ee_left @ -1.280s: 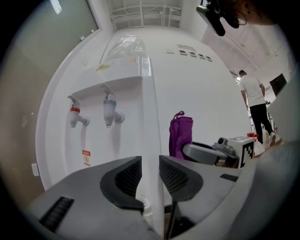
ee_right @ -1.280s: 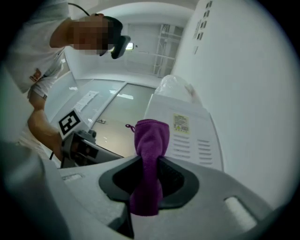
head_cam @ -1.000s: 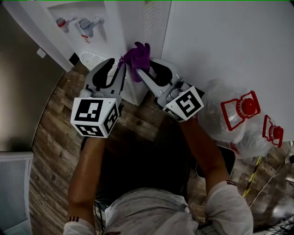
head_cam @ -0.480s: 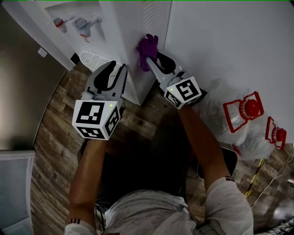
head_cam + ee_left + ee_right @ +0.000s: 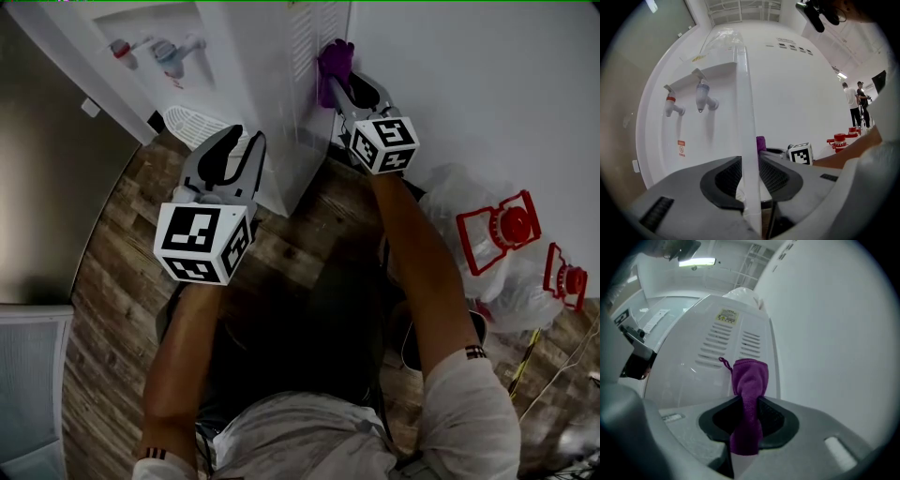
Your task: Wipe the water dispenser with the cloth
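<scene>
The white water dispenser [image 5: 272, 94] stands ahead of me, its red tap [image 5: 122, 47] and blue tap [image 5: 178, 47] on the front. My right gripper [image 5: 342, 89] is shut on a purple cloth [image 5: 333, 61] and presses it against the vented side panel [image 5: 717, 352]. In the right gripper view the cloth [image 5: 750, 376] sticks up out of the right gripper [image 5: 750, 411]. My left gripper [image 5: 242, 141] hovers by the dispenser's front corner, holding nothing. In the left gripper view the left gripper [image 5: 751, 176] has a narrow gap between its jaws, with the corner edge [image 5: 743, 93] showing through.
A white drip tray [image 5: 192, 124] sits below the taps. Water bottles with red caps [image 5: 497, 225], wrapped in plastic, lie on the wood floor [image 5: 122, 234] at right, by the white wall [image 5: 469, 84]. Two people [image 5: 858, 101] stand far off to the right.
My right gripper has carried the cloth away from me along the side panel, from the lower corner to the vents. The left gripper has barely shifted.
</scene>
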